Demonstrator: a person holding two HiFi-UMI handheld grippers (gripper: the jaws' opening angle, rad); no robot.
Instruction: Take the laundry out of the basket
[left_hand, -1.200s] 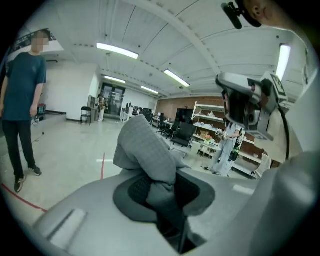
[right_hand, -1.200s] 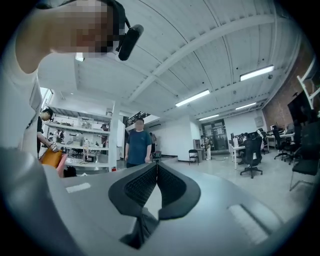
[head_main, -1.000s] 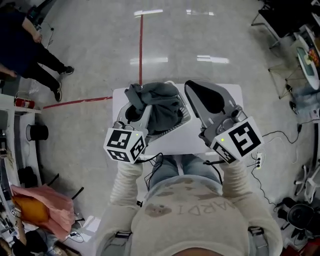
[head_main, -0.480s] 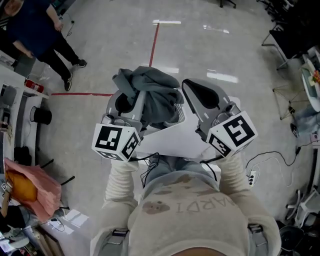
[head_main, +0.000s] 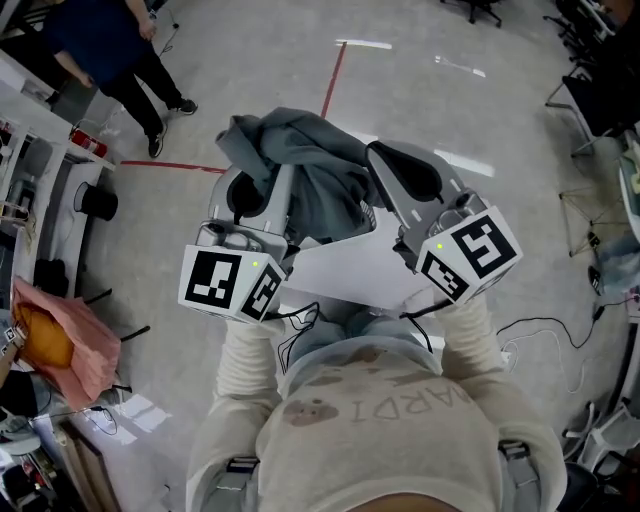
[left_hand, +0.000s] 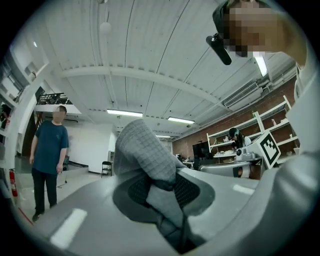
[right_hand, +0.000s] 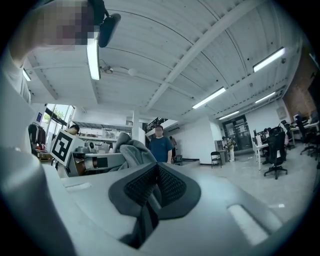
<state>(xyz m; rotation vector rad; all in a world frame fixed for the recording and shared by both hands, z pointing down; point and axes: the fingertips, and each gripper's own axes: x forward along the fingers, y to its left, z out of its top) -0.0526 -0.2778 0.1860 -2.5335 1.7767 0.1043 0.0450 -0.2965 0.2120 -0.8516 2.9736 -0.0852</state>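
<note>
The left tool (head_main: 260, 185) has lifted higher than a second ago, clamped on the grey garment (head_main: 320, 170) — a crumpled, waffle-textured bunch hanging over the bench's (head_main: 350, 265) far left corner. The right tool (head_main: 385, 160) is closed and empty — just beside the cloth.

A large open robotics lab or workshop is indicated. A polished concrete floor (head_main: 480, 120) marked with red tape lines (head_main: 330, 90) is seen, with cables (head_main: 545, 328) trailed across it. A ribbed white ceiling (left_hand: 150, 50) is hung with strip lights (left_hand: 124, 113); shelving (left_hand: 272, 112) is set against a brick wall (left_hand: 200, 142), and office chairs (right_hand: 276, 155) are gathered at workstations.
</note>
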